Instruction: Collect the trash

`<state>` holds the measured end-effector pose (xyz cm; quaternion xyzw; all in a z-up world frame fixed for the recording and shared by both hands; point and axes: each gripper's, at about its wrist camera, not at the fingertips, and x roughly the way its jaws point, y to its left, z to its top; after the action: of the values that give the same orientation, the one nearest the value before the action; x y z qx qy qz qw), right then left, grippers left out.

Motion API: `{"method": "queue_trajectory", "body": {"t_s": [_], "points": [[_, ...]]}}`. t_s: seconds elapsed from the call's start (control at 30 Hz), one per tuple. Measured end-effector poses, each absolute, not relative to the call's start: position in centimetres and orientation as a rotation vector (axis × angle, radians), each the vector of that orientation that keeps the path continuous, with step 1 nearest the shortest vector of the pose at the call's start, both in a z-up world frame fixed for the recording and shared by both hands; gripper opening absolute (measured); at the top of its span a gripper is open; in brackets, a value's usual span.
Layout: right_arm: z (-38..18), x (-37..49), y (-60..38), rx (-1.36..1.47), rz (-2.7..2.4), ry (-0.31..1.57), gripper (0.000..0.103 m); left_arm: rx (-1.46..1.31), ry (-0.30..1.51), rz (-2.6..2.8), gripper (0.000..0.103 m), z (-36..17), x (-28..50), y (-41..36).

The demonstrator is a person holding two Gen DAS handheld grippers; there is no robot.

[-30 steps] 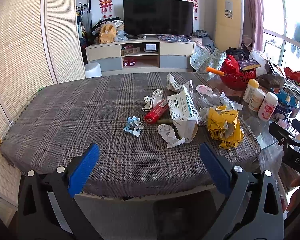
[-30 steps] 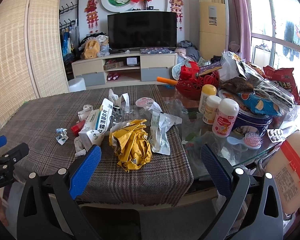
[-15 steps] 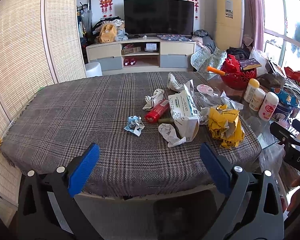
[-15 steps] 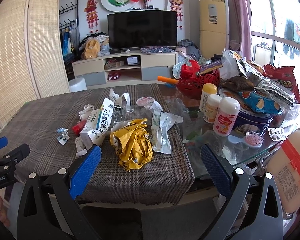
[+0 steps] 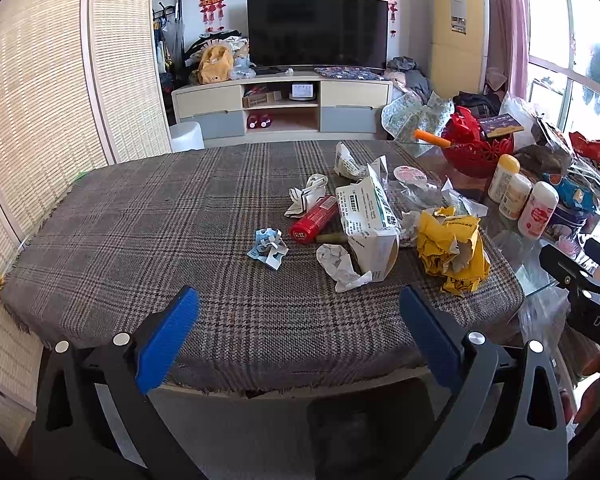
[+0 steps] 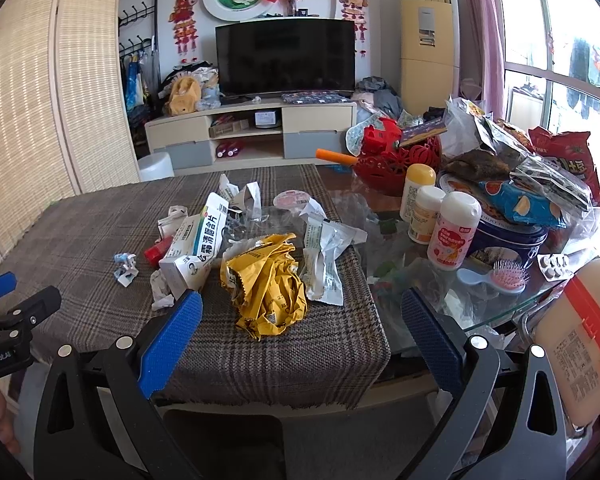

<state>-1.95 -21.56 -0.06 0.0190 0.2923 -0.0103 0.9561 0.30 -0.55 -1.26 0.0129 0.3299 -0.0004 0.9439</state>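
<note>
Nothing on the counter has shifted since the earlier frames; both grippers have only drifted very slightly and hang at the near edge as before.

Left gripper (image 5: 299, 322) hovers off the near edge of the counter covered in grey plaid cloth (image 5: 148, 240), its blue-padded fingers (image 5: 168, 338) spread wide apart and holding nothing. Right gripper (image 6: 301, 326) hovers to its right at the same near edge, its fingers (image 6: 172, 342) also wide apart and empty.

All the trash lies on the right half of the cloth, well beyond both grippers. A crumpled yellow paper wrapper (image 6: 266, 284) sits nearest, straight ahead of the right gripper. Just left of it lies a torn white medicine box with green and blue print (image 5: 370, 220), with a red cylindrical tube (image 5: 314, 220) touching its left side. A small blue-and-white paper scrap (image 5: 268, 248) lies apart, further left, and a crumpled white paper ball (image 5: 338, 266) sits near the box's near end. Flat white foil sachets (image 6: 326, 256) rest right of the yellow wrapper.

Three white plastic bottles (image 6: 452, 234) stand on the bare glass to the right.
</note>
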Motion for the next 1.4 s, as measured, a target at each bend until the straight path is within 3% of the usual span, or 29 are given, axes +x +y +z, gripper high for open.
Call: {"method": "queue_trajectory", "body": {"t_s": [0.93,1.4], "points": [[-0.4,-1.8,-22.2,0.050,-0.025,0.605,0.100,0.028,0.683,0.005,0.095,-1.5,0.5,0.1],[-3.2,-1.3,-22.8,0.054,0.002,0.725,0.100,-0.003,0.783,-0.024,0.095,-4.3,0.7,2.0]]}}
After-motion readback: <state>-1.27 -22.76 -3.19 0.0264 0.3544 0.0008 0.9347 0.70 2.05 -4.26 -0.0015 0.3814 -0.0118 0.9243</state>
